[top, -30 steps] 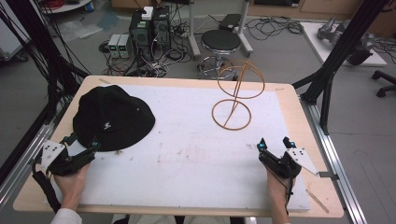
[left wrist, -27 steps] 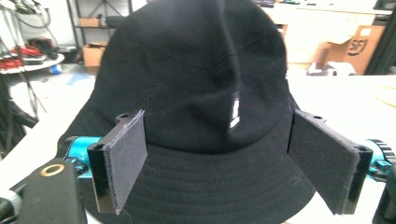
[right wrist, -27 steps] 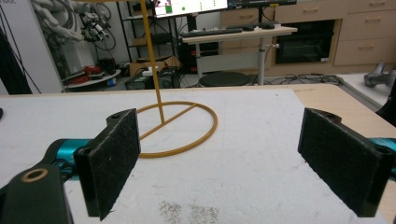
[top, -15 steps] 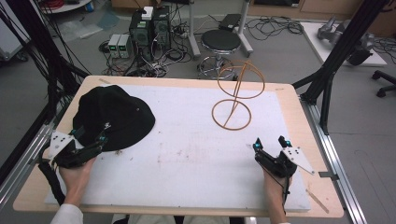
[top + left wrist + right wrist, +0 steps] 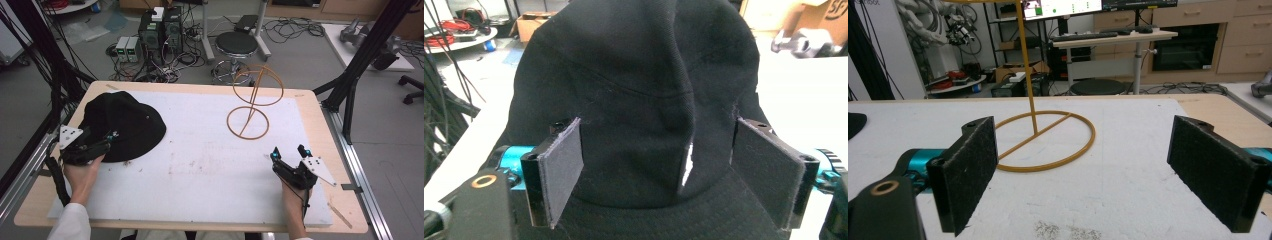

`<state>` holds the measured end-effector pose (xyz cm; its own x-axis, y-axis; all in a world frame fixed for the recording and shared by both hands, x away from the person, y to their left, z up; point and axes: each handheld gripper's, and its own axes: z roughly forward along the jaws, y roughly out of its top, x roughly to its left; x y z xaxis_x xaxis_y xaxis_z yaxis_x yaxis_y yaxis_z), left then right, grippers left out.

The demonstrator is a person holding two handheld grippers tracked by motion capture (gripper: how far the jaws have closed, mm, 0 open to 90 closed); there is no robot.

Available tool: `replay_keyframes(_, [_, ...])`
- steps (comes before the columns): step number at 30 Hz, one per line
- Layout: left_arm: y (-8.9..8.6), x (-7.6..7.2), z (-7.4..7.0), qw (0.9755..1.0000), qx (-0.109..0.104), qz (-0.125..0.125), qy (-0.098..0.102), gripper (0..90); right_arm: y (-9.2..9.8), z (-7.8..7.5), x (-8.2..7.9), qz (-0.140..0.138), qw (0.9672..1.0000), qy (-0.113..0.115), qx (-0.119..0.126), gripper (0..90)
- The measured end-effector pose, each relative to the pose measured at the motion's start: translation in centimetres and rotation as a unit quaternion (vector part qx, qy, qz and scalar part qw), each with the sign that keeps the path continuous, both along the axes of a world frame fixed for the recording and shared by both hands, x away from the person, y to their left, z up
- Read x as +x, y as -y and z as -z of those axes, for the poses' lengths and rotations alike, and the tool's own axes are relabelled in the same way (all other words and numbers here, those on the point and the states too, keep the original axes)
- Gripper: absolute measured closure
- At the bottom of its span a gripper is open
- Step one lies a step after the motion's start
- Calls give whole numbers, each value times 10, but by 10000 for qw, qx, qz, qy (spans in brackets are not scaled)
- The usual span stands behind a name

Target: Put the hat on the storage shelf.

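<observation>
Black fabric bucket hat (image 5: pixel 122 125) lies on the white table mat (image 5: pixel 200 165), far left; gold wire hat stand (image 5: pixel 252 107) waits well apart, probably its destination. Left gripper (image 5: pixel 102 143) is at the brim, jaws wide around the crown, gripping nothing. Right gripper (image 5: pixel 290 152) hovers wide open, empty, facing the stand.

The wooden table (image 5: pixel 320 102) carries a white mat (image 5: pixel 200 165) – on the mat lie a black hat (image 5: pixel 125 122) at the left and a golden wire stand (image 5: pixel 248 122) at the right, well apart.
</observation>
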<state>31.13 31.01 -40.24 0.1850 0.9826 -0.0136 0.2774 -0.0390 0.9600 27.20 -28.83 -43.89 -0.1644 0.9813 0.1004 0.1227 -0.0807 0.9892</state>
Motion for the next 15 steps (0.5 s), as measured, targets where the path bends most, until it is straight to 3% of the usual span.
replay_keyframes(15, [11, 31, -15, 9992, -13, -230, -326, 233, -2, 0, 2, -31, 10000, 12, -80, 122])
